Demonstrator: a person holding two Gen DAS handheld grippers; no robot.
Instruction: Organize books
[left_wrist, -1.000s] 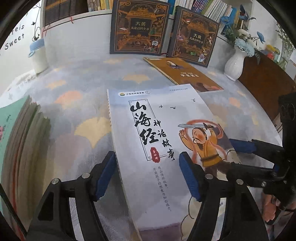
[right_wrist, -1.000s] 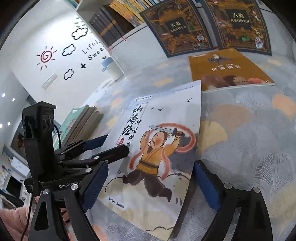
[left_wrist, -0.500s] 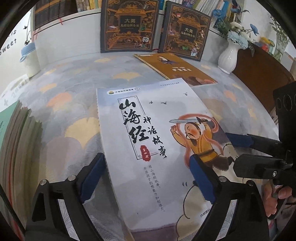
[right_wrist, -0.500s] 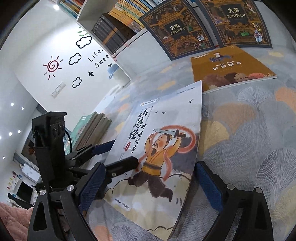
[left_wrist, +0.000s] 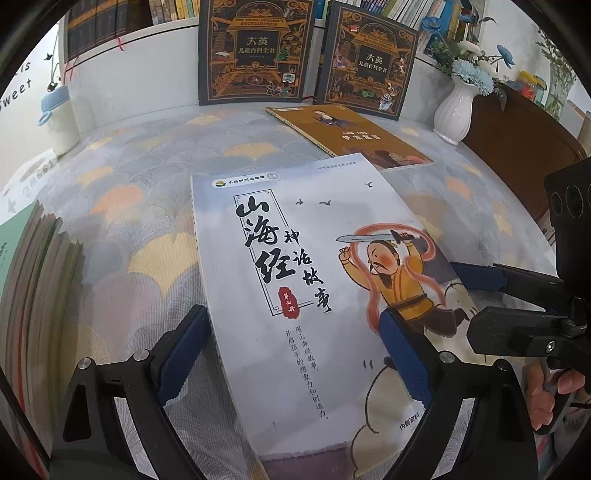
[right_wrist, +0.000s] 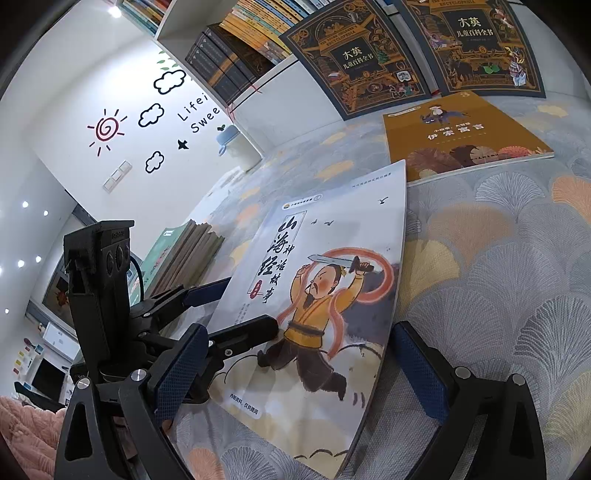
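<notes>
Books, catalogued on a tablecloth (left_wrist: 155, 206) printed with fan-shaped leaves.

Item one: pale storybook (left_wrist: 295, 280) with a sword-swinging figure on the cover, lying face up near the front of the table, its far right corner overlapping the orange book. In the right wrist view its right edge looks lifted off the cloth.

Item two: orange book (right_wrist: 458, 136), flat on the cloth behind the storybook.

Items three and four: two dark encyclopedia volumes (left_wrist: 255, 51) (left_wrist: 369, 62), upright, leaning against the white shelf unit (left_wrist: 147, 66) at the back.

Item five: stack of books (right_wrist: 184, 254) at the left, green cover on top, page edges showing.

Containers: shelf unit, holding rows of spines, dark volumes to the left and coloured ones beside them. White vase (left_wrist: 456, 110), holding blue and white flowers, beside a dark wooden cabinet (left_wrist: 517, 147). Pale jar with blue lid (left_wrist: 59, 122), contents not visible.

Left gripper (left_wrist: 295, 350): jaws spread wide over the storybook's lower part, pads not pressing it, nothing gripped.

Right gripper (right_wrist: 295, 369): jaws spread across the same book's lower edge, nothing gripped.
</notes>
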